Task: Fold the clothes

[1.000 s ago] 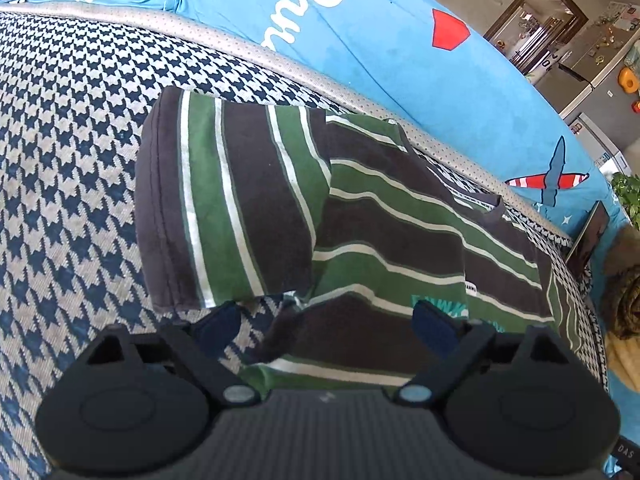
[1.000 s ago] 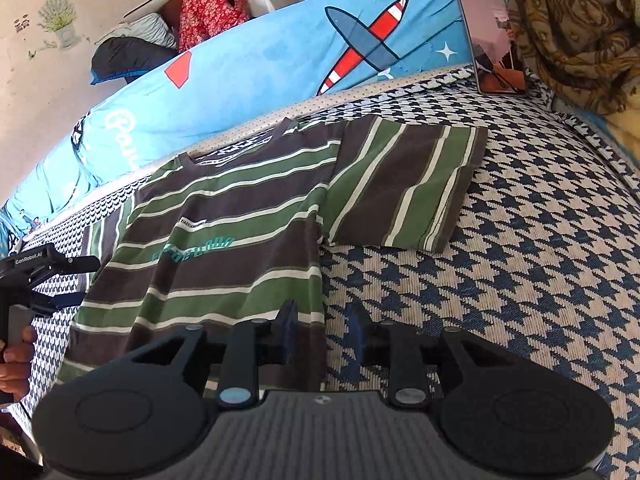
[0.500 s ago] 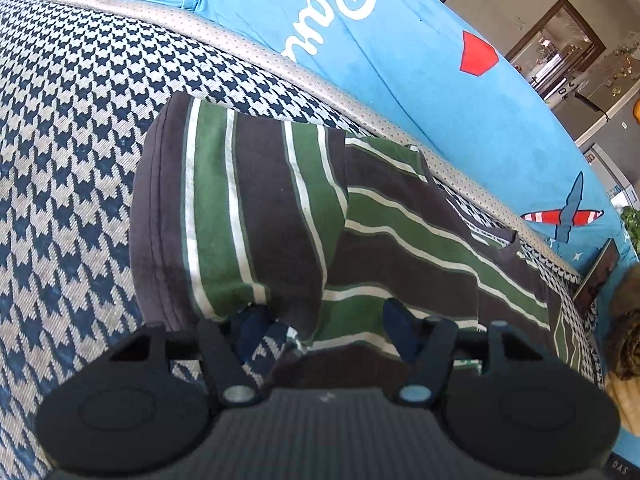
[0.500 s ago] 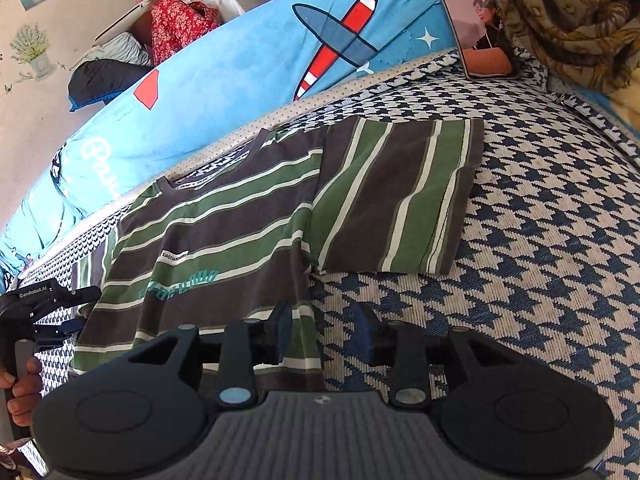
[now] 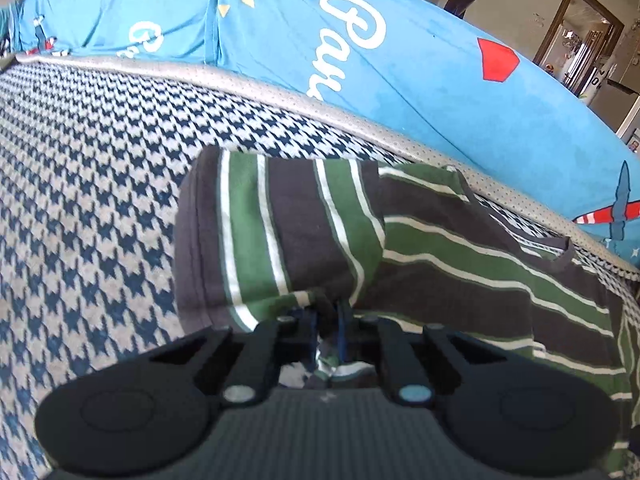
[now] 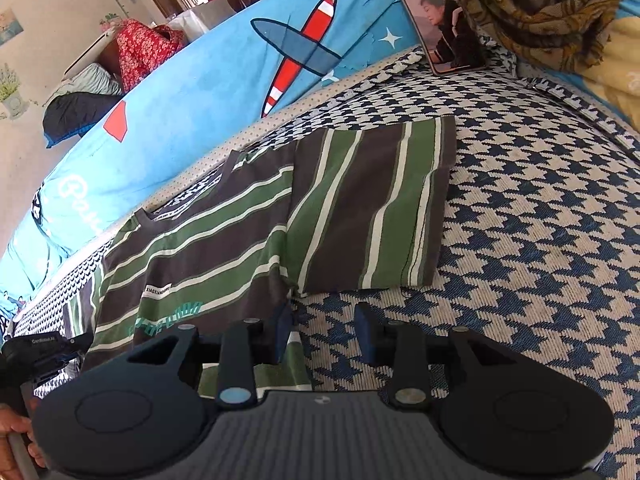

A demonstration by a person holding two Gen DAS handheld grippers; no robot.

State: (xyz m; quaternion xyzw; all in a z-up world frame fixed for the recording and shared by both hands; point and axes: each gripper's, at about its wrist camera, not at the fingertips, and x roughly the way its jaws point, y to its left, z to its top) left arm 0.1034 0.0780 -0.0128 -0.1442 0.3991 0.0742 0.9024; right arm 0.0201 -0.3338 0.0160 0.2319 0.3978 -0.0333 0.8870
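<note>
The left gripper [image 5: 328, 320] is pinched closed on striped cloth [image 5: 280, 240]; the right gripper [image 6: 323, 330] hovers low with fingers parted (nothing between them).

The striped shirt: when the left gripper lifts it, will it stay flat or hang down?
The shirt will probably hang and droop: the cloth already bunches where the left gripper pinches it. It looks thin, so likely light. The spread sleeve may drag along.
</note>
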